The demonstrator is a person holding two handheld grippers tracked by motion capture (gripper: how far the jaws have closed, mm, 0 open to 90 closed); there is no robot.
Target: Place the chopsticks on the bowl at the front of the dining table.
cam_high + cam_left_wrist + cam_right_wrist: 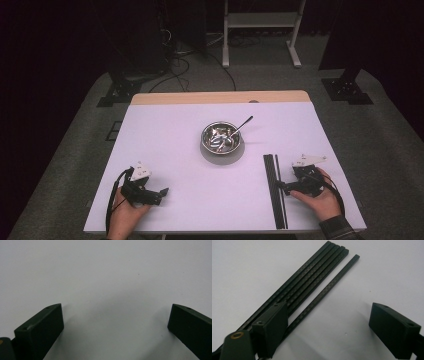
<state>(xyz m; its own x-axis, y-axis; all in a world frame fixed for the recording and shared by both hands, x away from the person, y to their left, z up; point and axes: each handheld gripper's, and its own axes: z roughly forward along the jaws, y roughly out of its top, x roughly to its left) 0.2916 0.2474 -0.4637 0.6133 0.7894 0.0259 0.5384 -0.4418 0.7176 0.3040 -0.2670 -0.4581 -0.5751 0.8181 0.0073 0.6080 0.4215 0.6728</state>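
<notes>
My right gripper (286, 186) rests low over the white tabletop (165, 145) with its jaws spread wide and nothing between them. Just off its left jaw lie the long black carbon-fibre square rods (312, 281): four packed side by side, and one loose rod (325, 290) set a little apart on the side nearer my open gap. In the right gripper view that loose rod runs out from under my left jaw and away ahead of me at a slant, so it is not yet centred in the opening.

The step I judge to be in hand is taking that single rod. To do it well, I would slide the gripper a touch to its left so the rod sits midway between the jaws, and turn my wrist until the jaws stand square across its length. Then I would lower until the tips almost brush the table and close gently: the rod is thin and slick, so it may skate or roll. The left jaw must slip into the narrow gap beside the packed four without nudging them.

My left gripper (165, 191) is likewise released, jaws wide over bare table, well apart from the rods. Far ahead of both stands the round shiny steel bowl (221, 138) with a metal spoon (242, 125) leaning in it.
</notes>
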